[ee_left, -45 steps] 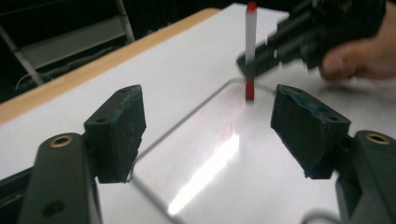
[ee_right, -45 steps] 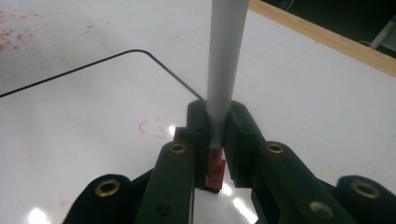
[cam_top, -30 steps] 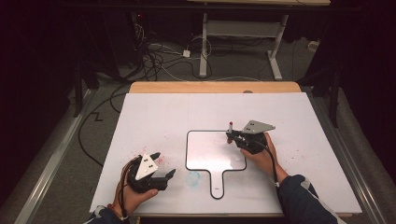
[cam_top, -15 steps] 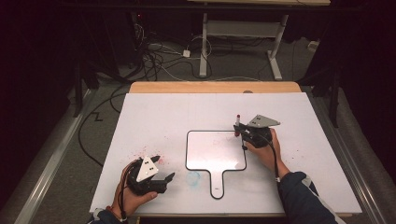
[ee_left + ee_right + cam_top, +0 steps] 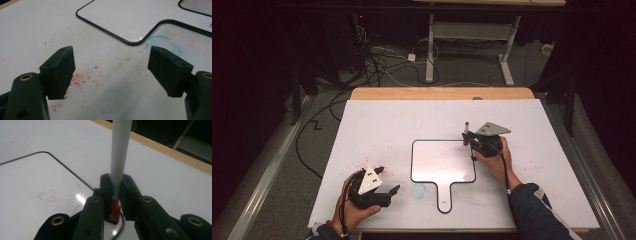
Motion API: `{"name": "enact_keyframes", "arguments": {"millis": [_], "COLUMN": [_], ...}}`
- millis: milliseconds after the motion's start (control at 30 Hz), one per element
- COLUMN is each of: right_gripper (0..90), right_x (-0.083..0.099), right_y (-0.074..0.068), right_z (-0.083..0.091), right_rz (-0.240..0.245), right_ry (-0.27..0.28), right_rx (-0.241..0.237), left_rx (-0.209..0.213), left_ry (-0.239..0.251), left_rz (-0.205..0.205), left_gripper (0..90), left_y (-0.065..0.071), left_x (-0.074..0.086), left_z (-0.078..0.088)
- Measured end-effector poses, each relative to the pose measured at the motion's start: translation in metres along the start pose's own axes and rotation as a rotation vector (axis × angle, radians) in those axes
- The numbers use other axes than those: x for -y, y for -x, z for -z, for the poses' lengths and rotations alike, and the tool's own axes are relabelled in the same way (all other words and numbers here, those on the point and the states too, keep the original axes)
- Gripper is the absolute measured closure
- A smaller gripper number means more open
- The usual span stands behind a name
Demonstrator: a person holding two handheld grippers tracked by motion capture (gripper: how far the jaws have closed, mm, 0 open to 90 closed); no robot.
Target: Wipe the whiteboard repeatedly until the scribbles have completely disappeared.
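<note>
A red marker [image 5: 467, 131] is squeezed tight in the right gripper [image 5: 470, 141], at the small whiteboard's [image 5: 443, 161] two o'clock corner. The left gripper [image 5: 388, 181] is held wide open, empty, at eight o'clock. Drawing seems underway; next, the tip must be pressed down gently.

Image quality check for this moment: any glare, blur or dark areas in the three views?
High view: table evenly lit, surroundings nearly black, picture soft. Left gripper view: a shadow falls on the table between the open jaws of the left hand-held gripper, and the jaws are slightly soft. Right gripper view: a bright glare spot on the whiteboard beside the right hand-held gripper, and the marker is blurred towards its top.
</note>
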State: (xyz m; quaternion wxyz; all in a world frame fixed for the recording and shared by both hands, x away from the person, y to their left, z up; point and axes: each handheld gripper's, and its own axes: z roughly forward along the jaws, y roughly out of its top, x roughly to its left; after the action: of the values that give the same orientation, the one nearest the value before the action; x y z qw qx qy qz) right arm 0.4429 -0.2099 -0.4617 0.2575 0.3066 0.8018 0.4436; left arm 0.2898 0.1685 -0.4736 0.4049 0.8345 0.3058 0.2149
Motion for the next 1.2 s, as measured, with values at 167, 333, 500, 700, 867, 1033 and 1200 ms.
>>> {"name": "enact_keyframes", "arguments": {"millis": [167,333,500,700,867,1033,1200], "right_gripper": [82.1,82.1,82.1,82.2,82.2,82.1,82.2], "right_x": [-0.003,0.0,-0.008,-0.024,-0.032,-0.037,-0.034], "right_y": [-0.008,0.004,0.001,-0.016,-0.031,-0.044,-0.034], "right_z": [0.001,0.006,-0.01,-0.034,-0.045,-0.052,-0.046], "right_rz": [0.02,0.008,0.021,0.038,0.045,0.06,0.047], "right_ry": [-0.023,-0.034,-0.029,-0.034,-0.032,-0.034,-0.05], "right_rx": [-0.027,0.027,0.014,-0.032,-0.057,-0.075,-0.05], "left_rx": [0.002,-0.006,-0.004,0.01,0.017,0.023,0.024], "left_ry": [0.004,0.001,0.002,0.004,0.016,0.018,0.018], "left_rz": [-0.001,0.001,-0.01,-0.015,-0.014,-0.021,-0.023], "left_gripper": [21.3,21.3,21.3,21.3,21.3,21.3,21.3], "left_y": [0.0,-0.001,0.001,0.0,-0.001,0.0,0.0], "left_x": [0.0,0.001,0.0,-0.001,-0.001,-0.001,-0.001], "left_z": [0.001,0.002,0.001,-0.001,0.0,0.001,0.002]}}
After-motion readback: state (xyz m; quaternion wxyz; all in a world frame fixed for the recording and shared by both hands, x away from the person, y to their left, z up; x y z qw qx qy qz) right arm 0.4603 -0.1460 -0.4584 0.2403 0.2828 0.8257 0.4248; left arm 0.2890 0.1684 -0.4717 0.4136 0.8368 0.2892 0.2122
